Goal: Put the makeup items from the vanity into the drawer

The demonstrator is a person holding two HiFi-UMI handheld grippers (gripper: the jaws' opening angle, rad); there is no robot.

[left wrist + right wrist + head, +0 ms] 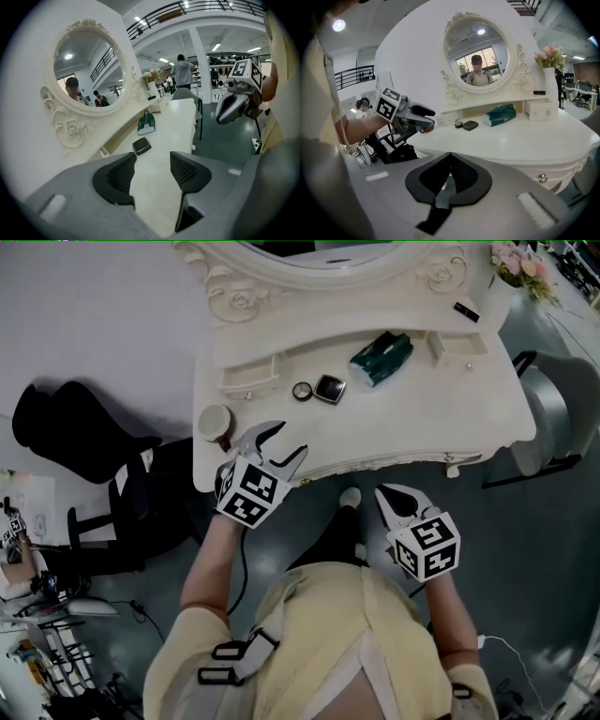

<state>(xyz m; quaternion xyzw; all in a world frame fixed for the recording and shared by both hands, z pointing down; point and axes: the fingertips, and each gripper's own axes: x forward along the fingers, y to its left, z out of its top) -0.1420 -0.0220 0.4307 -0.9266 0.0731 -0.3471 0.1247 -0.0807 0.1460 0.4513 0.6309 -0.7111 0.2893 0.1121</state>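
Hovering at the front left edge of the table (422, 418), the left hand-held gripper (287, 441) has its jaws apart and empty, a round compact (302, 390), square dark compact (330, 388) and teal pouch (382, 357) lie mid-table, and the right hand-held gripper (386, 493) is closed on nothing.

R gripper (449, 159) jaws together, empty; compact (470, 125) + green pack (500, 115) on vanity (534, 140); L gripper (425, 118) near edge.

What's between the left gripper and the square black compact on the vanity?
Nothing; just bare vanity top between the left gripper and the square black compact, seen in the left gripper view.
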